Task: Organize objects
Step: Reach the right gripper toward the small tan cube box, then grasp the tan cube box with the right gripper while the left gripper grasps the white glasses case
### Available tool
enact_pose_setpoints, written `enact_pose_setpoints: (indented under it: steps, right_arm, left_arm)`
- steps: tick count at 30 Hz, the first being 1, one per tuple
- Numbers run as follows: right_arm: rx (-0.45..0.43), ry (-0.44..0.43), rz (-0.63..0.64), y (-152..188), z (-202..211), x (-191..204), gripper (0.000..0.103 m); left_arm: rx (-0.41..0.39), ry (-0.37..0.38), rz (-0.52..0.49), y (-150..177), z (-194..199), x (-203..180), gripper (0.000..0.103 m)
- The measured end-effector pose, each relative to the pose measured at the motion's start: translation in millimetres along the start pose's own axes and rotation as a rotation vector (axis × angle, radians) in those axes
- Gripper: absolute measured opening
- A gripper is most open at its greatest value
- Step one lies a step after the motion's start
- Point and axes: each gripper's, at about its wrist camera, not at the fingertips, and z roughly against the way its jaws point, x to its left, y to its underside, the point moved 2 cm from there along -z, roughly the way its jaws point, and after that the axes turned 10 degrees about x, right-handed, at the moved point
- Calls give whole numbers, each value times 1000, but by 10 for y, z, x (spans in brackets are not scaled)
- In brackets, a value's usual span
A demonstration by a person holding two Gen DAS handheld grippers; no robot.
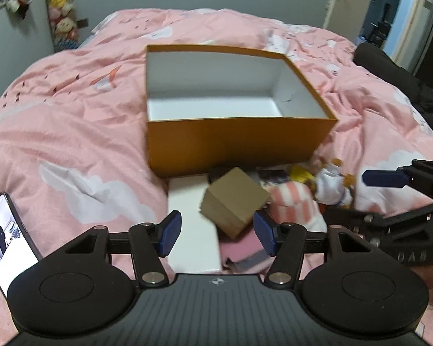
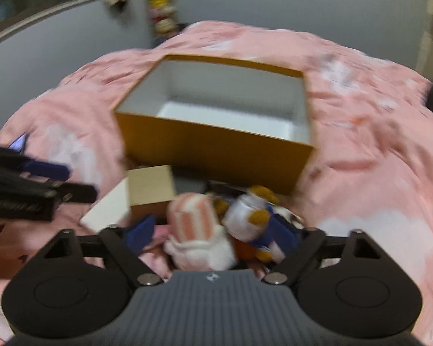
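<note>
Lying before one orange box (image 1: 233, 144): two plush toys (image 2: 199, 230), one small carton (image 1: 233, 201).

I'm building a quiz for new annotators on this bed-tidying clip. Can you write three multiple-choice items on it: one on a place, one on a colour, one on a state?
1. Where does the phone lie?
A. inside the big box
B. on the bedspread, left of the left gripper
C. on top of the small cardboard box

2. What colour is the outside of the big open box?
A. orange
B. green
C. black

3. What state is the left gripper in?
A. shut on a plush toy
B. shut on the phone
C. open, holding nothing

Answers:
1 B: in the left wrist view the lit phone rests on the pink bedspread at the far left.
2 A: its outer walls are orange, its inside white.
3 C: its blue pads stand wide apart, with the small cardboard box lying beyond them, ungripped.
</note>
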Motion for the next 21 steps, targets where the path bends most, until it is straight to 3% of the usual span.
enact_pose_setpoints:
  steps: [6,10,14,20,21]
  right_arm:
    - [79,-106,132,-272,-341,206,70]
    - [131,-157,156,-433,-604,271,71]
    - [180,-181,169,-536,-840,285,83]
    - [230,-202,176,-596,-1100,243,82]
    - [235,-198,176,-601,-1134,237,78]
  left_arm:
    - [59,34,20,-65,-217,180,65]
    - [80,11,43,-134,-313,291,61]
    - [115,26,55,-183,-397,387,61]
    - [163,45,71,-246,-533,442,61]
    - [167,43,67,-255,-544,437,61]
